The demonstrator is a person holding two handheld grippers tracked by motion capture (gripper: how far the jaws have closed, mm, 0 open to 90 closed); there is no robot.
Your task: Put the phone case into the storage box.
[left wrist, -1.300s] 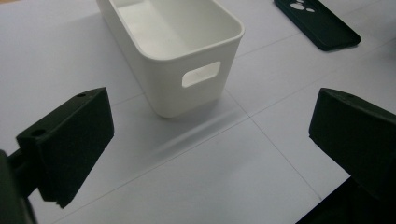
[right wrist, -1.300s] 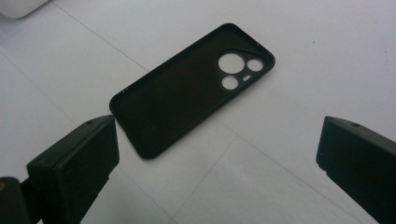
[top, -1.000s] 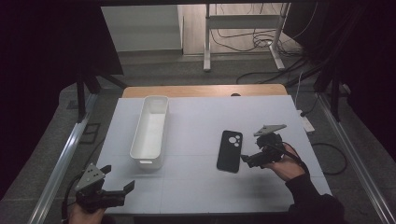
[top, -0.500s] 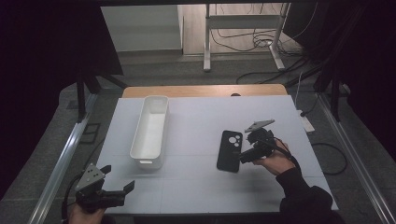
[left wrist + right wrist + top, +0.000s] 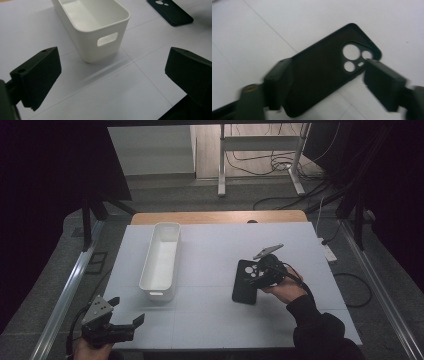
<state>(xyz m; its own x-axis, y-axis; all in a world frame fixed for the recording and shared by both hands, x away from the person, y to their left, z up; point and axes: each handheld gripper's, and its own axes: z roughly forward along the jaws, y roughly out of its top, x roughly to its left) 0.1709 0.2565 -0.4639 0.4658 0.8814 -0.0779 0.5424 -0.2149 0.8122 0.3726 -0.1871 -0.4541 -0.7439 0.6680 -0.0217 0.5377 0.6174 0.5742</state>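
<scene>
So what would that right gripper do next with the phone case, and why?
Probably close the rest of the way on the phone case. The right gripper already straddles the case, one jaw at each long edge, and its jaws have just been closing, though contact is too blurred to tell. The case lies flat on the table, beside the white bin.

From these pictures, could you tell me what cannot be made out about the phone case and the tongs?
- Phone case: whether the right tongs press its edges yet; right gripper view is motion-blurred.
- Its right edge, high view: covered by the tongs.
- Its lower end, left gripper view: cut by the top frame edge.
- White bin far end, left gripper view: cut off.
</scene>
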